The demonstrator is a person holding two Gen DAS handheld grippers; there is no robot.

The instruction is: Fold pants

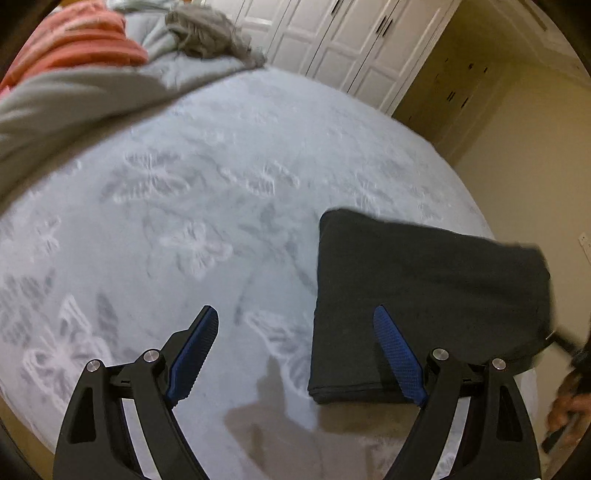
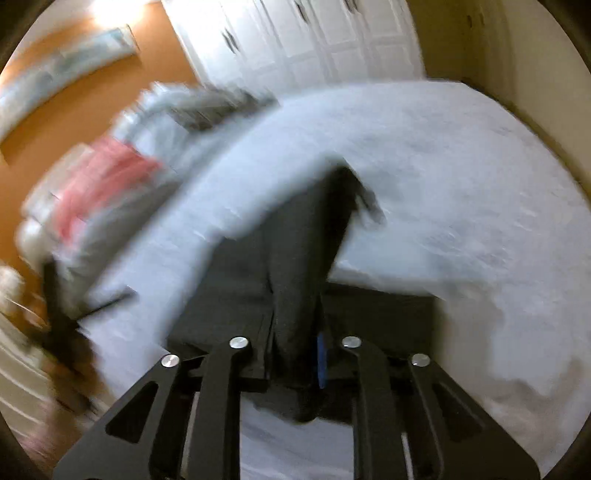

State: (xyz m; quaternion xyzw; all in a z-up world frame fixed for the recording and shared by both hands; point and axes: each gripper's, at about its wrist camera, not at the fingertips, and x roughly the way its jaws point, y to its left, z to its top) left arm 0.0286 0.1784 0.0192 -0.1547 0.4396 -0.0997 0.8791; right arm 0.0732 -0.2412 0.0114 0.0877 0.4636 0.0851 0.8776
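Note:
The dark pants (image 1: 424, 295) lie folded into a flat rectangle on the pale blue bed cover (image 1: 207, 192), at the right of the left wrist view. My left gripper (image 1: 295, 317) is open and empty; its right finger (image 1: 397, 350) hangs over the pants' left part. In the blurred right wrist view my right gripper (image 2: 295, 354) is shut on a raised fold of the pants (image 2: 295, 280), which stands up between the fingers.
A grey blanket (image 1: 74, 99), a red striped cloth (image 1: 85, 44) and a crumpled grey garment (image 1: 210, 33) lie at the far end of the bed. White wardrobe doors (image 1: 351, 37) stand behind. The bed's right edge runs close to the pants.

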